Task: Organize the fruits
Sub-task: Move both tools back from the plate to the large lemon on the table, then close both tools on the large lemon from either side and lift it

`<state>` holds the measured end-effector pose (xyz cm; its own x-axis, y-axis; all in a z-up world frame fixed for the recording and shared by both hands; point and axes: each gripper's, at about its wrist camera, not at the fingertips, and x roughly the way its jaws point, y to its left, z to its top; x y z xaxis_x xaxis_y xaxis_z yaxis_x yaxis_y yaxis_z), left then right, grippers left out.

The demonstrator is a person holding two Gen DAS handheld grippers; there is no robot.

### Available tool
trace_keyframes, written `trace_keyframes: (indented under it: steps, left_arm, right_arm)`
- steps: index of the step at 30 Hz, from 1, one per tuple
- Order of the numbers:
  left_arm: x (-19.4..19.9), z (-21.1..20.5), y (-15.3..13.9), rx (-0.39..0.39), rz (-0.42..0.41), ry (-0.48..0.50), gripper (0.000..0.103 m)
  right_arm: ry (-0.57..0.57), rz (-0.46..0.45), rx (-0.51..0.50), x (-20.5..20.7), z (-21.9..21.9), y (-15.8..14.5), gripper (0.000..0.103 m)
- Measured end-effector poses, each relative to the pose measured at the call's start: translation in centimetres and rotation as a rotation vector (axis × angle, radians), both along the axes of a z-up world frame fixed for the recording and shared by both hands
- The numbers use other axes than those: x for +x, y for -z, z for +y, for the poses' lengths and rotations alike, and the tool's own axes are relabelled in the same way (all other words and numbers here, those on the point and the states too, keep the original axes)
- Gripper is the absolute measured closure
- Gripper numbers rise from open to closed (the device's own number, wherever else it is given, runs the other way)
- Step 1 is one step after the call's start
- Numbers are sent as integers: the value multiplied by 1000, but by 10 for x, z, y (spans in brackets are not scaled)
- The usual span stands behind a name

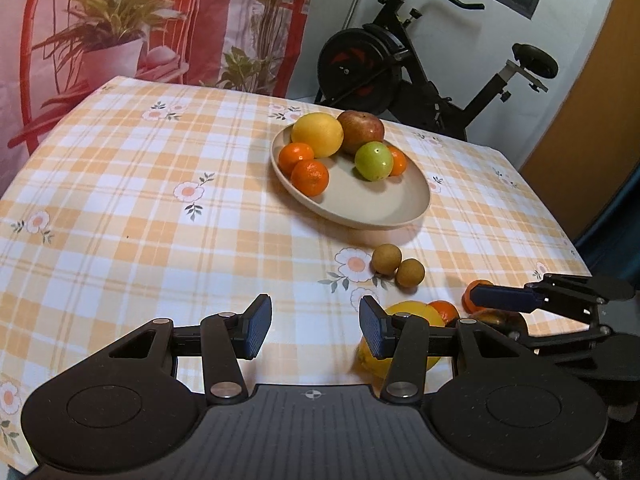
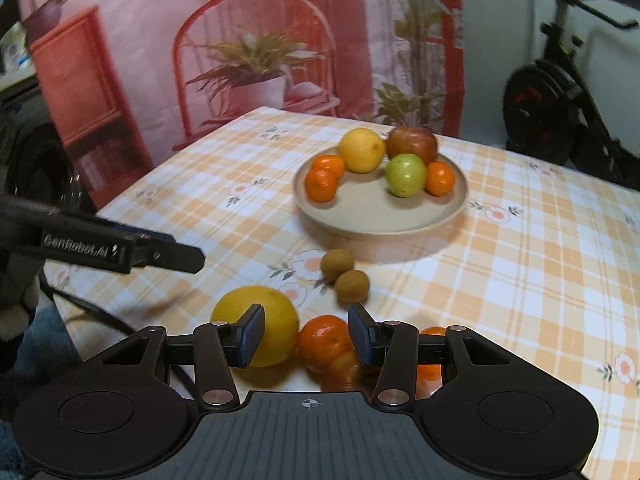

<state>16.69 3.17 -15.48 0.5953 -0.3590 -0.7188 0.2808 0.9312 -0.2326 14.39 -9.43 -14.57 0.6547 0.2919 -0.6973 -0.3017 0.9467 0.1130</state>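
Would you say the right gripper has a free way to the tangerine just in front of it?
Probably yes: the right gripper is open with the tangerine lying just beyond its pads, though the big yellow fruit beside it crowds one finger.

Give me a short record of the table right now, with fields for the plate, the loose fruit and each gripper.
plate: beige, holds a yellow citrus, a red apple, a green apple and three mandarins
loose fruit: two small brown fruits touching on the tablecloth; nearer, a large yellow citrus and a mandarin
left gripper: open, nothing between its jaws
right gripper: open, the mandarin in front of the gap, not gripped
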Motion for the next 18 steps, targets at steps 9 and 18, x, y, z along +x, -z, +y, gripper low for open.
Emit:
trace_keyframes:
  steps: [9,18]
  left_arm:
    - [2,7,1,-29,2,-17,52]
    - [3,13,2,-50,1,-30,52]
  right_arm:
    - [-130,-9,-104,-5,29,3,53]
    - [-236,-22,-246,-2,58,12,47]
